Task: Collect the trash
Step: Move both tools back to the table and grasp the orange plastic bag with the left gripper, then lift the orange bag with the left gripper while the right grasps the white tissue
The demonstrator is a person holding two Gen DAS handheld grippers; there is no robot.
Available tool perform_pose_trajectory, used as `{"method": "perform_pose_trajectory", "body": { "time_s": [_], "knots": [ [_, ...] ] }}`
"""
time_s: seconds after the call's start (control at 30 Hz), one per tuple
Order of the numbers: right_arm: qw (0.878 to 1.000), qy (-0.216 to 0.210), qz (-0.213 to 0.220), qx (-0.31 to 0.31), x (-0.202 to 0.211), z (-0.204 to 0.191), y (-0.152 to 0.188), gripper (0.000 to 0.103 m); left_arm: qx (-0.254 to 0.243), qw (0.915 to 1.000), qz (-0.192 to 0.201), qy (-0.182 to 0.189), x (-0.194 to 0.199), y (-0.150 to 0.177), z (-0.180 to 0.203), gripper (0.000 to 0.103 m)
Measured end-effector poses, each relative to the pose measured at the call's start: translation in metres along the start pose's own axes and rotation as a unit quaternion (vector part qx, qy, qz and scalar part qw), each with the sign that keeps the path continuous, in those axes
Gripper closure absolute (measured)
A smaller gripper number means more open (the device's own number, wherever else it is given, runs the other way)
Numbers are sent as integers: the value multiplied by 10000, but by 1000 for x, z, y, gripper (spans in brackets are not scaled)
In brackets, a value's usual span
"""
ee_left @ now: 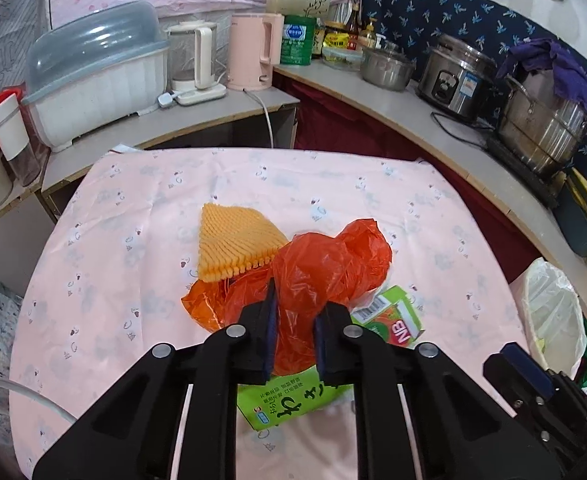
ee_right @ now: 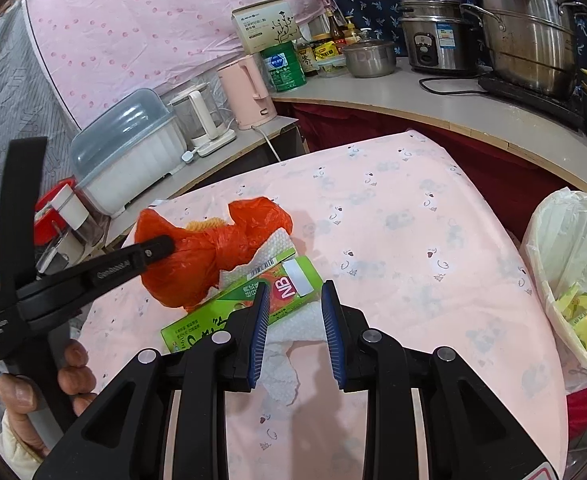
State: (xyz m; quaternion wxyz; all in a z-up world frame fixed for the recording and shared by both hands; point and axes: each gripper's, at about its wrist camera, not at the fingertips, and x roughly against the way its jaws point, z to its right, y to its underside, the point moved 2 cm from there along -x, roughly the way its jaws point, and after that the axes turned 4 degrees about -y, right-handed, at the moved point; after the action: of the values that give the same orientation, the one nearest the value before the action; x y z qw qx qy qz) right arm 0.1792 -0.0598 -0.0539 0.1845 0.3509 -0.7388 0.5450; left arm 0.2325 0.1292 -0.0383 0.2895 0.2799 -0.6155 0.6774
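An orange plastic bag [ee_left: 325, 268] lies crumpled on the pink tablecloth [ee_left: 133, 240], over a green carton [ee_left: 393, 316] and next to a yellow foam net [ee_left: 233, 240]. My left gripper [ee_left: 293, 312] has its fingers closed around a fold of the bag; the right wrist view shows it [ee_right: 165, 246] on the bag [ee_right: 197, 264]. My right gripper [ee_right: 295, 312] is open and empty above a white paper towel [ee_right: 293, 336], beside the green carton [ee_right: 249, 300]. A lined trash bin [ee_right: 569, 272] stands at the table's right.
A counter [ee_left: 413, 120] runs behind and to the right with pots, a rice cooker [ee_left: 457, 76], kettles [ee_left: 253, 52] and a covered dish rack [ee_left: 97, 72]. The bin [ee_left: 553, 320] holds yellow wrappers [ee_right: 585, 316].
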Motion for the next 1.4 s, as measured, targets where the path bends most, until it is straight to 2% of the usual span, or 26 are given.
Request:
{"method": "perform_pose_trajectory", "body": {
  "time_s": [0.23, 0.4, 0.7, 0.97, 1.03, 1.1, 1.4],
  "knots": [
    [10000, -48, 64, 16, 14, -1, 4, 76, 175, 9991, 374, 45, 41, -12, -3, 89],
    [9999, -104, -111, -74, 7, 2, 17, 77, 218, 9988, 441, 28, 52, -11, -8, 89],
    [9982, -103, -581, -126, -37, 2, 37, 77, 282, 9993, 254, 26, 38, 3, -18, 89],
    [9962, -59, -792, -357, -60, 16, 38, 76, 303, 9995, 111, 15, 21, 6, -25, 89],
    [9956, -135, -797, -480, -56, 20, 39, 61, 308, 9995, 103, 4, 18, 7, -27, 89],
    [9943, -266, -803, -653, -55, 25, 40, 55, 360, 9993, 77, 46, 15, 7, -28, 89],
    [9924, -400, -920, -717, -80, 23, 38, 55, 359, 9993, -34, 74, 5, 10, -23, 89]
  ]
}}
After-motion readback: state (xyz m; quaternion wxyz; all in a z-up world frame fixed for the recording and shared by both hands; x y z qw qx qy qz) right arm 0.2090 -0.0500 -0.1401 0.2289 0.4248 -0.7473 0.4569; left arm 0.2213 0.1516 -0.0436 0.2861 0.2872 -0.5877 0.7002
